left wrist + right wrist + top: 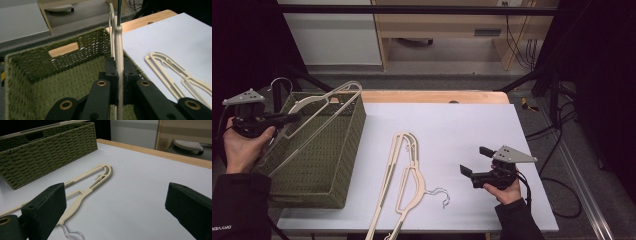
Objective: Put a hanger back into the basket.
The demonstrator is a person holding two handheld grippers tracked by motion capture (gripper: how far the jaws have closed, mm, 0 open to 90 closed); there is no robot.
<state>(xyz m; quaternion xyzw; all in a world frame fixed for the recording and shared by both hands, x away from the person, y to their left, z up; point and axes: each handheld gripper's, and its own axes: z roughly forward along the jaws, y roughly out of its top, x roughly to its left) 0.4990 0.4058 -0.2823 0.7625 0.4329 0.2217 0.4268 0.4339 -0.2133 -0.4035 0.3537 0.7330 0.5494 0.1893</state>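
Observation:
My left gripper (288,119) is at the left, above a green woven basket (327,165), and is shut on a cream plastic hanger (319,100) that slants over the basket's open top. In the left gripper view the jaws pinch the hanger (119,45) edge-on over the basket (37,75). Two more cream hangers (404,170) lie side by side on the white table top (462,120), one with a wire hook (439,195). My right gripper (475,160) hovers open just right of them, nothing between its pads. The right gripper view shows those hangers (97,176) and the basket (50,147) beyond the open gripper (117,205).
A wooden strip (432,96) runs along the table's far edge. Beyond it are the floor, a white panel and wooden furniture (437,30). Cables (557,145) trail on the floor at the right. The basket stands at the table's left edge.

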